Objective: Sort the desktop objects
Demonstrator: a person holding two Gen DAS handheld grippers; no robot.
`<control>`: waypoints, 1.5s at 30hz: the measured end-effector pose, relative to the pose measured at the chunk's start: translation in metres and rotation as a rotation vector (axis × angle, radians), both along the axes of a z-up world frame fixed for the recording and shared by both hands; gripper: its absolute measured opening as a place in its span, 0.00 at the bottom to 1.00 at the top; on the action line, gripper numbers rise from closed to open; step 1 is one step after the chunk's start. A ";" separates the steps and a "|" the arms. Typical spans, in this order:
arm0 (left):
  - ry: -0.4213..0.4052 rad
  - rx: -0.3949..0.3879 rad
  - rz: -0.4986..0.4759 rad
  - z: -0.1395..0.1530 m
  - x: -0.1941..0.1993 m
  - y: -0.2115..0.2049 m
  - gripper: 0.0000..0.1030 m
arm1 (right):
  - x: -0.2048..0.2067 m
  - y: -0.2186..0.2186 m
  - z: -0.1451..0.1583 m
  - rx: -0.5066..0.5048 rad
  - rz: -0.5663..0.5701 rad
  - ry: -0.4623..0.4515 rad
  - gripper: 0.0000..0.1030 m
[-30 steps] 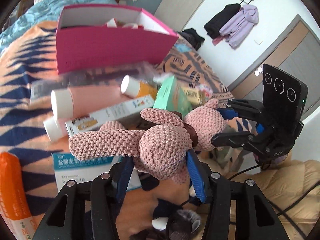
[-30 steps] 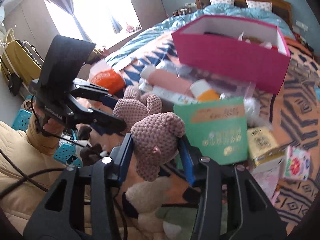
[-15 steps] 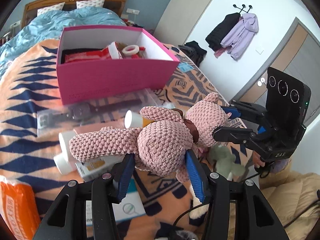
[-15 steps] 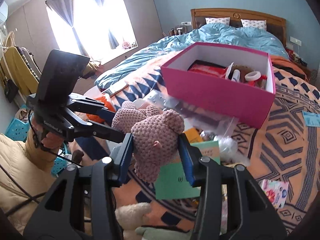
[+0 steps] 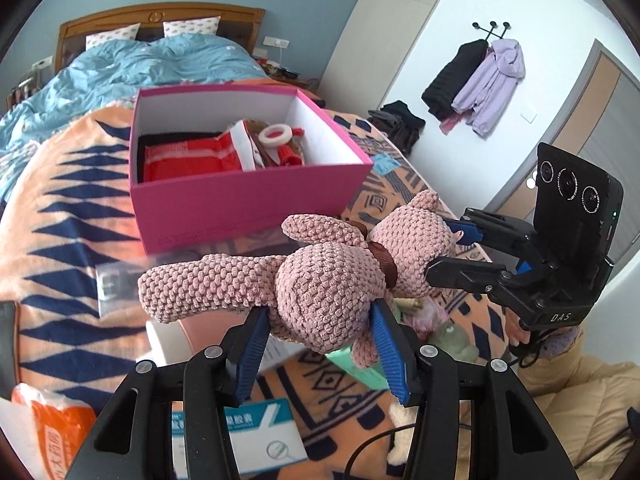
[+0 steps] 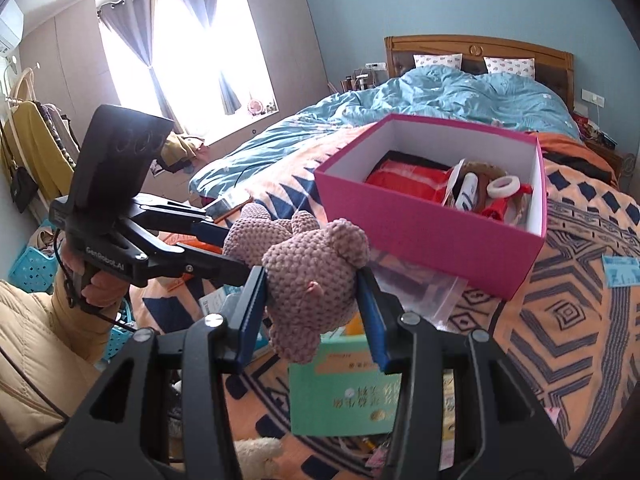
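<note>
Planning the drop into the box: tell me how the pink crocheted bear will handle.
The pink crocheted bear is probably soft: its body bulges between the left gripper fingers. Likely floppy, since one limb sticks out unsupported. It seems light; the right gripper clamps only its head.

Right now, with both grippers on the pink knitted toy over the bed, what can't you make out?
- Pink box floor: covered by the red packet in both views.
- Clear bag contents: blurred, left wrist view.
- Green box: upper part hidden behind the knitted toy and right gripper.
- Toy's underside: hidden by the left gripper.
- Orange packet: cut off by the image edge, left wrist view.
</note>
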State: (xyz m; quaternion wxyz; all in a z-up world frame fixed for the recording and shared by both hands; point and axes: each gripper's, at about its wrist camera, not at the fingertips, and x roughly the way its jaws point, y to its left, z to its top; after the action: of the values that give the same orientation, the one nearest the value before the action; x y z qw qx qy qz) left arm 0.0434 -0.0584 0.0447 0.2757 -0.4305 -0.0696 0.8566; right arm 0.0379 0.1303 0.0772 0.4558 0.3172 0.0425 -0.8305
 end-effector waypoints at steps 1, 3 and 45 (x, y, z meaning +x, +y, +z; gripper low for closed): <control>0.004 0.000 0.004 0.002 -0.002 0.000 0.50 | -0.002 0.000 0.002 -0.003 0.000 0.004 0.46; 0.013 -0.003 0.011 0.006 -0.006 0.001 0.50 | -0.006 0.000 0.005 -0.007 0.000 0.016 0.46; 0.103 -0.085 0.178 0.049 -0.129 -0.021 0.50 | -0.136 -0.031 0.038 -0.127 -0.014 0.010 0.46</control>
State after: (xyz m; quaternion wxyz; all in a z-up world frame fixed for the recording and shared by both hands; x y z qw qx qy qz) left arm -0.0859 -0.0789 0.0942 0.1832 -0.3895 -0.0571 0.9008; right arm -0.0984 0.0993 0.1150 0.4689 0.2838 -0.0100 -0.8363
